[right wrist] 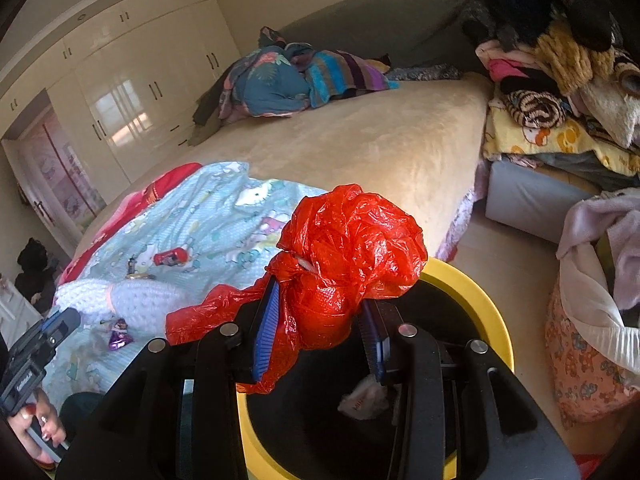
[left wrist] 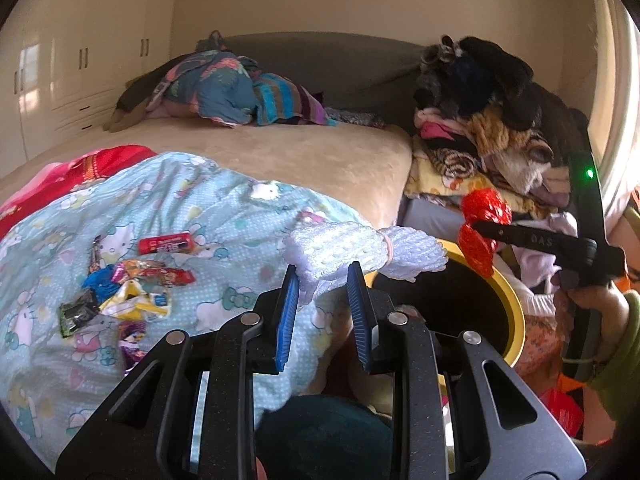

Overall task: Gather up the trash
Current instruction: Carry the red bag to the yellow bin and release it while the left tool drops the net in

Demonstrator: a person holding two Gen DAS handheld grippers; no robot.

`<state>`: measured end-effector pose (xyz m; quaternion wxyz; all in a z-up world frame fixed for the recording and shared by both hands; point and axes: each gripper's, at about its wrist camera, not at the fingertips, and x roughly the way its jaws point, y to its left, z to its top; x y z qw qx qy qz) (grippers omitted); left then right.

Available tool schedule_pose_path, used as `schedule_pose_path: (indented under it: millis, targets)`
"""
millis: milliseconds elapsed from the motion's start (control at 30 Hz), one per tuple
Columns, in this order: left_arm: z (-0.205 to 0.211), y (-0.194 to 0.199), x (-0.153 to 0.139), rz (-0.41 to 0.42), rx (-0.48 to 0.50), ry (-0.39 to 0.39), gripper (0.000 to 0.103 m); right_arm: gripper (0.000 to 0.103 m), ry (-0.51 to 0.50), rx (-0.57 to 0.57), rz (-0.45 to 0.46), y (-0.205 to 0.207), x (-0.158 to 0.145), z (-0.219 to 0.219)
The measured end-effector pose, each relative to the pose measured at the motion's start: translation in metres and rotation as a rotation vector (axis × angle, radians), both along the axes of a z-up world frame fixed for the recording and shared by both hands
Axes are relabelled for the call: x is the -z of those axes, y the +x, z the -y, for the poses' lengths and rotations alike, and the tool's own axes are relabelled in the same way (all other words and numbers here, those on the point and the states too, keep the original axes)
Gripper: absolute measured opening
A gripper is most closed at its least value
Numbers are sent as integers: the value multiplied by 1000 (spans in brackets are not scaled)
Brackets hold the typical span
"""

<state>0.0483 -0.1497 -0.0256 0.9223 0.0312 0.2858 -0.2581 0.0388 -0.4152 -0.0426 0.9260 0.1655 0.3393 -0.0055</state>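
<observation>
i'm looking across the bed (left wrist: 320, 152), beige cover, with a light blue cartoon-print sheet (left wrist: 180, 208) spread over its near end. a heap of clothes (left wrist: 492, 120) is sitting just beside the bed on my right, another bundle (left wrist: 224, 88) is lying at the far end by the headboard. cream wardrobes (right wrist: 132, 92) are lining the left wall.

the yellow-rimmed bin (right wrist: 472, 292) with a black inside is standing on the floor against the bed's near corner, some white crumpled paper (right wrist: 362, 400) lying in it.

my right hand-held gripper (right wrist: 320, 344) is clenching a crumpled red plastic bag (right wrist: 348, 248), blue pads pressing on both sides, and it's hanging over the bin opening. the left view is showing the same bag (left wrist: 482, 220) at the bin's far rim.

my left hand-held gripper (left wrist: 326, 312) is grasping a white foam net (left wrist: 360, 252) tied with a pink band, holding it by the lower edge at the bed's edge, right next to the bin rim.

loose wrappers (left wrist: 128, 292) are lying in a pile on the sheet, well left of the bin, a small red wrapper (left wrist: 170, 243) apart from them, a purple one (right wrist: 119, 338) nearer the edge.
</observation>
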Motion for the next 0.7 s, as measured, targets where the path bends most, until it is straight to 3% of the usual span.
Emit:
schedule_pose_path:
  millis: [533,700]
  targets:
    - [76,-29,44,-57,205,154,19,38,24,38,-67,4,27,24]
    - [92,-32,57,-88,257,170,19,38,31,38,-88,7,35,27]
